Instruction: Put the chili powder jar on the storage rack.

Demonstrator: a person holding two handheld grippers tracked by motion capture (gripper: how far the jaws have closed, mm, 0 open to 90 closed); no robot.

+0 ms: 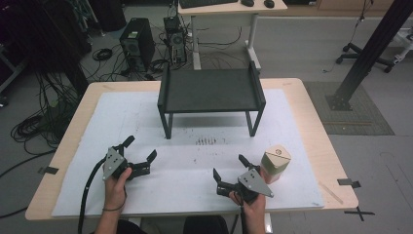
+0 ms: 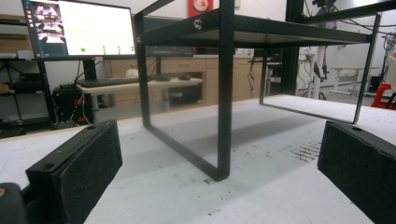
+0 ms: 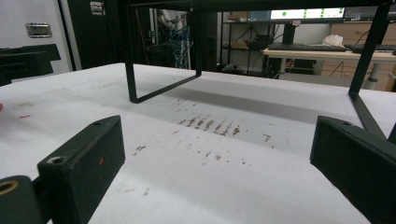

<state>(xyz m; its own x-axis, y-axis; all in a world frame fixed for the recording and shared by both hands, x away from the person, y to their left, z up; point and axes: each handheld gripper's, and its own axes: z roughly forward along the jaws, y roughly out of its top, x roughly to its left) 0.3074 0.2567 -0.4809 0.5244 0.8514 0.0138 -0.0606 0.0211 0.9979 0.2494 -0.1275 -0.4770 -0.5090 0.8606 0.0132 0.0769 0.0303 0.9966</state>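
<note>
Right tongs gaping, beige box beside

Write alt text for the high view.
A person holds two open grippers, left gripper and right gripper, low over a white mat. A tan wooden block stands beside the right one; a black metal shelf stands behind.

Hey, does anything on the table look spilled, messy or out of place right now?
Only a patch of dark smudge marks on the white mat in front of the black stand. The tan box stands upright.
</note>
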